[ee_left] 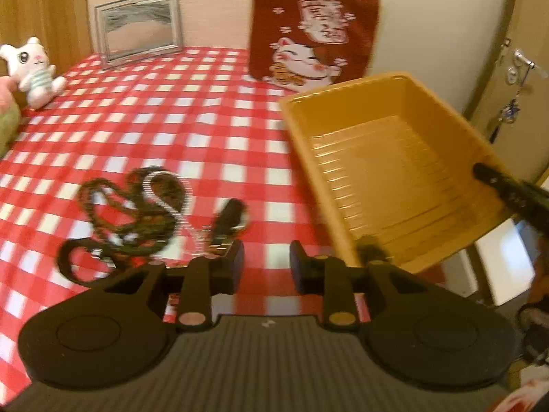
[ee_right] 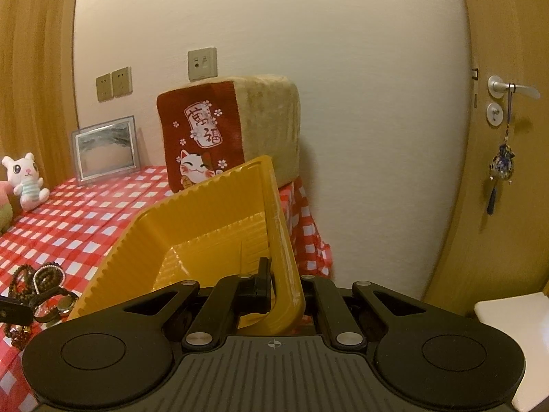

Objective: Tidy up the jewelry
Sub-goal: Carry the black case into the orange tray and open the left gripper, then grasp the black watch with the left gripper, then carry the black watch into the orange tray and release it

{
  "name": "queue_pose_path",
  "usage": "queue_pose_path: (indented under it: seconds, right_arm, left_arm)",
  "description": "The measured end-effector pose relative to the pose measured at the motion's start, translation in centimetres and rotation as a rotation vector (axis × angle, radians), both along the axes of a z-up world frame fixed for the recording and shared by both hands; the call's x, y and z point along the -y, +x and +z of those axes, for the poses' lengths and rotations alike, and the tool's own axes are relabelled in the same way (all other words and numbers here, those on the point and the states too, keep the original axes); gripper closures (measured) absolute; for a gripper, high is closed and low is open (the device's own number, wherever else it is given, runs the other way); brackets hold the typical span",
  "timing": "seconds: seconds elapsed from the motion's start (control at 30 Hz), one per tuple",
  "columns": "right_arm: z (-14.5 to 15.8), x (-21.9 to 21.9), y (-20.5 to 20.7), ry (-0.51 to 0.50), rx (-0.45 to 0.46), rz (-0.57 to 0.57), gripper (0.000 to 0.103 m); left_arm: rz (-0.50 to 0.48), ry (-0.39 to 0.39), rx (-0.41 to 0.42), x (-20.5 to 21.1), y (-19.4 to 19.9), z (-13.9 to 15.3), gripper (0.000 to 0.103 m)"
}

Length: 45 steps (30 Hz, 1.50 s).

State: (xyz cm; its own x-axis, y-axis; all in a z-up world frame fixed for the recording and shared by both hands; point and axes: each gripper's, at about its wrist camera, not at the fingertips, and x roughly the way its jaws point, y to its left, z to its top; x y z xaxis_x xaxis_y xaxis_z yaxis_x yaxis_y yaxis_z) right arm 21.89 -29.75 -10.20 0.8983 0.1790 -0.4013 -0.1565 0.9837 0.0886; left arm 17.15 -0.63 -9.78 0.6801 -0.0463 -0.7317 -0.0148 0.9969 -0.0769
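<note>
Checked tablecloth [ee_left: 206, 110] | left gripper [ee_left: 267, 262] apart, blurred | right gripper [ee_right: 286, 283] clamps tray [ee_right: 192, 226]

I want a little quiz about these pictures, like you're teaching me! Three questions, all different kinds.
1. True or false: the yellow ribbed plastic tray lies flat on the red-and-white checked tablecloth.
2. Which tool grips the tray's rim? A) left tool B) right tool C) neither
3. Fill in: the tangle of dark beaded necklaces lies on the ______.

Key:
1. False. The tray is tilted, lifted at one edge.
2. B. The right tool's jaws are pinched on the rim; the left tool's jaws stand apart with nothing between them.
3. Tablecloth, beside the tray, not in it.
</note>
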Motion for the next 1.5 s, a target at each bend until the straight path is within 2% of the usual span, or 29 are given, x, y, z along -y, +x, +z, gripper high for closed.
queue_pose_path:
  seconds: [0.2,0.37,0.53,0.57,0.7,1.0,1.13,1.27,1.5]
  right_arm:
    - [0.3,-1.3,-0.3,-0.027,-0.008,-0.040,0.098]
    - [0.4,-2.4,-0.7,-0.036,-0.026,-0.078,0.098]
    - [0.4,-3.2,-1.1,-0.036,-0.041,-0.114,0.098]
    - [0.4,-3.3,-1.1,-0.036,-0.044,-0.119,0.098]
    - [0.5,-3.7,-1.3,-0.043,-0.049,-0.136,0.098]
    - [0.7,-4.1,-1.3,-0.047,-0.060,-0.151,0.098]
    - [0.6,-4.1,-1.2,-0.049,-0.064,-0.146,0.098]
    - [0.6,-4.1,-1.2,-0.051,-0.064,-0.137,0.098]
    - [0.8,-4.2,-1.4,-0.057,-0.060,-0.116,0.098]
  left_arm:
    - [-0.040,0.071,-0.002,-2.4,0.8,-0.8,0.070]
    - [-0.131,0.114,-0.016,-2.8,2.7,-2.1,0.070]
    - [-0.196,0.109,-0.049,-3.4,4.6,-3.3,0.071]
    - [-0.207,0.106,-0.058,-3.4,4.9,-3.5,0.075]
    - [-0.240,0.067,-0.079,-4.1,5.5,-3.8,0.088]
    - [-0.232,0.009,-0.033,-5.0,5.2,-2.3,0.089]
    - [-0.215,-0.022,-0.026,-5.2,5.0,-0.9,0.089]
    - [-0.228,-0.059,0.019,-4.5,4.4,1.1,0.089]
    - [-0.313,-0.203,0.054,-1.0,4.3,3.6,0.089]
